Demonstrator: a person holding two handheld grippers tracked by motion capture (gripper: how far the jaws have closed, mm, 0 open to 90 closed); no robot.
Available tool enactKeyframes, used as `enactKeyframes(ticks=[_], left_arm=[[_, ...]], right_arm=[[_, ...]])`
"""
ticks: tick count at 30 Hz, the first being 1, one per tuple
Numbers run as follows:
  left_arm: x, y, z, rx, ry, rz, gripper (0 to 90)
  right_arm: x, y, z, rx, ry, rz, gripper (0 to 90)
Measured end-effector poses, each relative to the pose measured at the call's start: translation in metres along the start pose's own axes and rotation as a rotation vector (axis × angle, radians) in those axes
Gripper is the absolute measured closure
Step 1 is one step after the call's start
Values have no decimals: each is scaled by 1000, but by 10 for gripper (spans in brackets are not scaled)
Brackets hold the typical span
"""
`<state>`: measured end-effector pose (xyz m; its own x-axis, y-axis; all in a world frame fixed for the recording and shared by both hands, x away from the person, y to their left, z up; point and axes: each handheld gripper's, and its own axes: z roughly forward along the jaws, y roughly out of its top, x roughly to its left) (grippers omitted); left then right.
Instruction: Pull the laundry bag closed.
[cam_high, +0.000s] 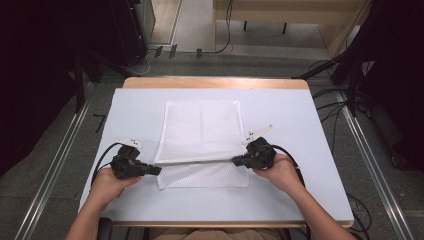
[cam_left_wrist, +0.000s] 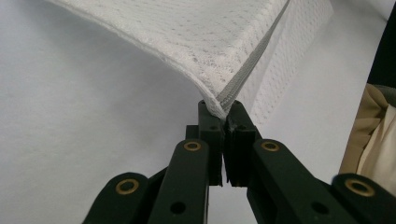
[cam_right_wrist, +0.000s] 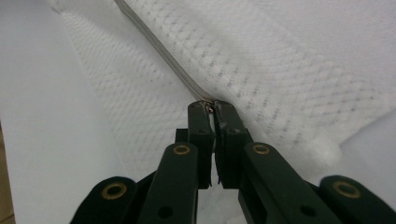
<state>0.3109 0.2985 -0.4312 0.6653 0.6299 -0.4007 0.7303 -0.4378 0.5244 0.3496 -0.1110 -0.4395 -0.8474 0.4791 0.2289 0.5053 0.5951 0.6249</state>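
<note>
Mesh bag (cam_high: 202, 132), white and limp, lies mid-table, its zipper (cam_high: 197, 161) pulled taut across the lower centre. Left gripper (cam_high: 156, 170) and right gripper (cam_high: 235, 160) each pinch one zipper end tight. Light, floppy cloth; the stiffer zipper ends look like the best hold.

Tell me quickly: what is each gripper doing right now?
Left gripper: shut on the white mesh bag, at its zipper end.
Right gripper: shut on the mesh bag's other zipper end.
</note>
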Motion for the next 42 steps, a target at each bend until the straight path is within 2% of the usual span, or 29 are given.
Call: enactKeyframes(ticks=[5,8,17,19,25,29,32,35,39,42], left_arm=[[0,0,0,5,0,-6,880],[0,0,-1,5,-5,-7,881],[1,0,0,10,-13,-9,881],[-1,1,0,4,-9,-5,880],[0,0,3,15,19,-16,860],[2,0,2,16,33,-29,730],[1,1,1,1,44,-25,653],[2,2,-1,-41,49,-35,579],[3,2,-3,-81,95,-45,467],[4,1,-6,-103,119,-41,422]], right_arm=[[-4,-5,-5,5,-11,3,881],[-6,-9,-6,25,-15,7,881],[-7,-13,-11,17,2,9,881],[-6,-14,-10,22,1,-3,881],[-4,-15,-6,24,-11,-1,868],[-4,-14,-6,8,-21,6,775],[-5,-13,-9,-26,-33,16,660],[-5,-12,-13,-67,-36,29,584],[-8,-12,-16,-110,-55,42,445],[-12,-14,-20,-128,-66,49,422]])
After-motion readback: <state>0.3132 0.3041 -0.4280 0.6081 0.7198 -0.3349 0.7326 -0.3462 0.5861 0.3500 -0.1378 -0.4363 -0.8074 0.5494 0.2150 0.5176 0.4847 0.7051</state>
